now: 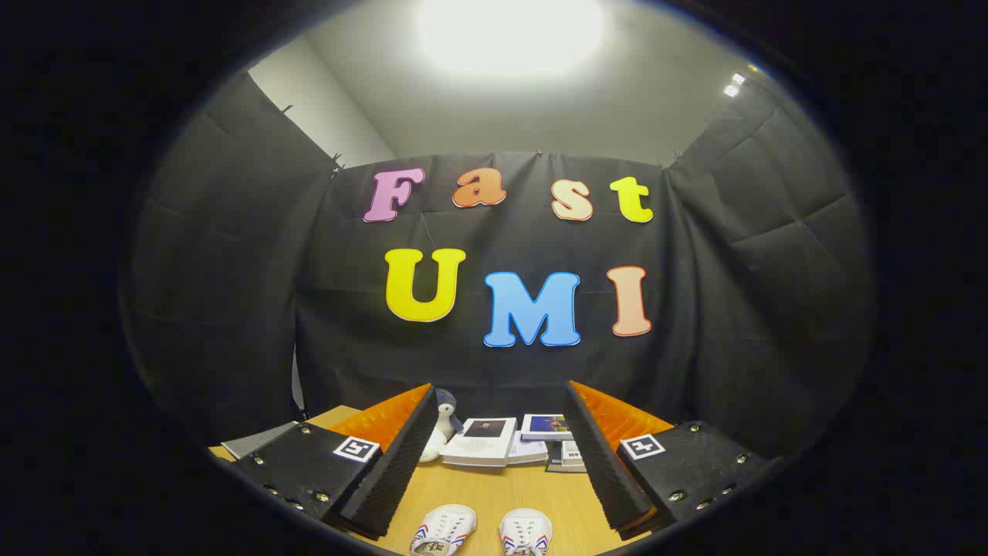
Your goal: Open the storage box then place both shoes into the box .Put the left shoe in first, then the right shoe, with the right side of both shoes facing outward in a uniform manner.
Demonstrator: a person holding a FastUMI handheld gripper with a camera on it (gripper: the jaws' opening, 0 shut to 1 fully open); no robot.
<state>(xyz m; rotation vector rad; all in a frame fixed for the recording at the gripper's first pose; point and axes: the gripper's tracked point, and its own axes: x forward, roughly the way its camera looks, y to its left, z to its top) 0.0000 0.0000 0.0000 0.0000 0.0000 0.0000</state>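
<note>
Wooden surface (pixel 505 486) carries two white shoes (pixel 443 530) (pixel 526 531) side by side w/ toes toward its far side, plus small plush toy (pixel 443 425) & several books (pixel 482 440) (pixel 545 426) farther back near the booth wall; tool (pixel 502 455) fingers spread apart above it.

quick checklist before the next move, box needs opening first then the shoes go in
1. Jaws open: ok, the gripper stands wide apart and holds nothing.
2. Both shoes in sight: ok, the left-hand shoe and the right-hand shoe lie side by side on the table, between the jaws.
3. Which one is the left shoe: cannot tell.
4. Storage box found: not ok, not located yet.
5. Clutter: ok, the books and the stuffed toy sit beyond the shoes, apart from them.
</note>
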